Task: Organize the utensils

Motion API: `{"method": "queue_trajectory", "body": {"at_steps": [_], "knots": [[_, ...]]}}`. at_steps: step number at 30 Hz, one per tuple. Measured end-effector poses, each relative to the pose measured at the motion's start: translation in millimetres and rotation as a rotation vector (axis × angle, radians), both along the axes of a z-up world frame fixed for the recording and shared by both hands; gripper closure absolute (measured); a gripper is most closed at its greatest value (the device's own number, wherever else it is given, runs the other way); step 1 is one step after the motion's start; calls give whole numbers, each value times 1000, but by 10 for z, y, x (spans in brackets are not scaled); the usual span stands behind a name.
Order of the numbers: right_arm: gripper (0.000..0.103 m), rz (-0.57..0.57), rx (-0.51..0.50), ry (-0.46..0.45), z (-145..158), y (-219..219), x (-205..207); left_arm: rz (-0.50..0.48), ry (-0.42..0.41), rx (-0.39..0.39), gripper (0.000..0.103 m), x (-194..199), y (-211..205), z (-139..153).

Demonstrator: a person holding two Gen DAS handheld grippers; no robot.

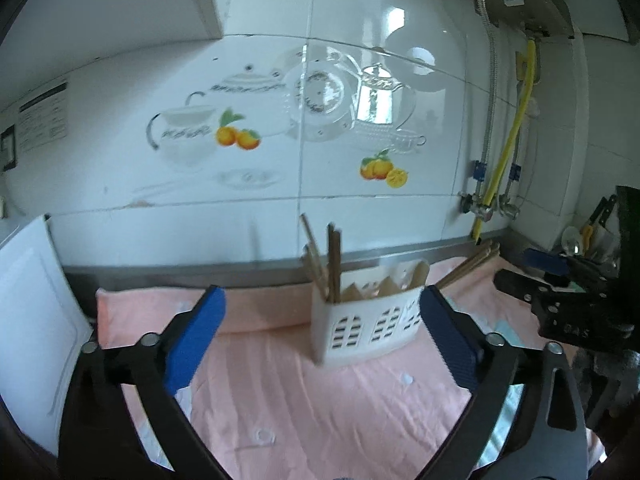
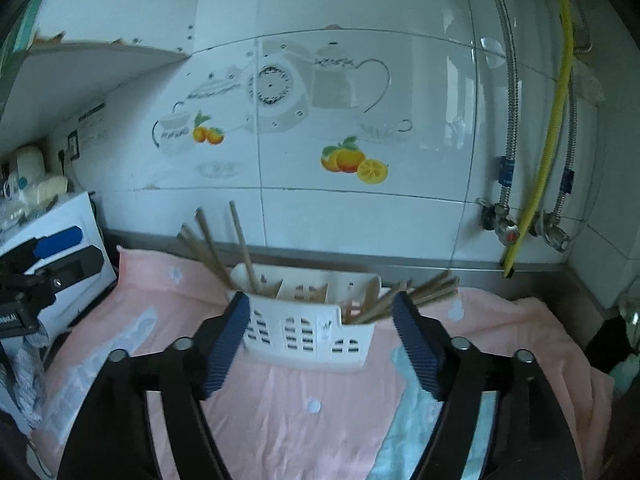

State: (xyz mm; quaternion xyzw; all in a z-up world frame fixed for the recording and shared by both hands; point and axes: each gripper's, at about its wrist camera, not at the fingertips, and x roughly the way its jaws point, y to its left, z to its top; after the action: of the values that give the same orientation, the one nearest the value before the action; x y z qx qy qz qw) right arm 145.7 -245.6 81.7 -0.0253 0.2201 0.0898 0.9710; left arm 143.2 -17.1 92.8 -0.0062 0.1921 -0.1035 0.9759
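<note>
Black left gripper [image 1: 320, 332] and right gripper [image 2: 320, 336] both gape, empty. Soft pink cloth [image 1: 300, 392] covers the counter under a shiny white tiled wall [image 1: 360, 20]. White slotted plastic holder [image 2: 308, 332] stands there with wooden chopsticks [image 2: 212, 248]. Only the right view shows loose chopsticks [image 2: 432, 286] behind it.

No text is legible; a printed notice [image 1: 43, 117] on the wall tiles is too blurred to read.
</note>
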Motion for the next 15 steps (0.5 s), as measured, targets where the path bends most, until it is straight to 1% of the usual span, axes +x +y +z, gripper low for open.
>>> {"method": "queue_trajectory", "body": {"at_steps": [2,4,7,11,15], "knots": [[20,3,-12,0,-55,49,-102,21,8,5,5,-107,68,-69],[19,3,-18,1,-107,84,-188,29,20,-3,5,-174,125,-121],[13,-7,-11,5,-198,116,-304,49,38,-7,5,-278,198,-225],[11,-29,-3,10,-317,158,-430,90,61,12,5,-389,265,-383],[10,-26,7,34,-420,197,-501,122,86,-2,5,-469,352,-531]]}}
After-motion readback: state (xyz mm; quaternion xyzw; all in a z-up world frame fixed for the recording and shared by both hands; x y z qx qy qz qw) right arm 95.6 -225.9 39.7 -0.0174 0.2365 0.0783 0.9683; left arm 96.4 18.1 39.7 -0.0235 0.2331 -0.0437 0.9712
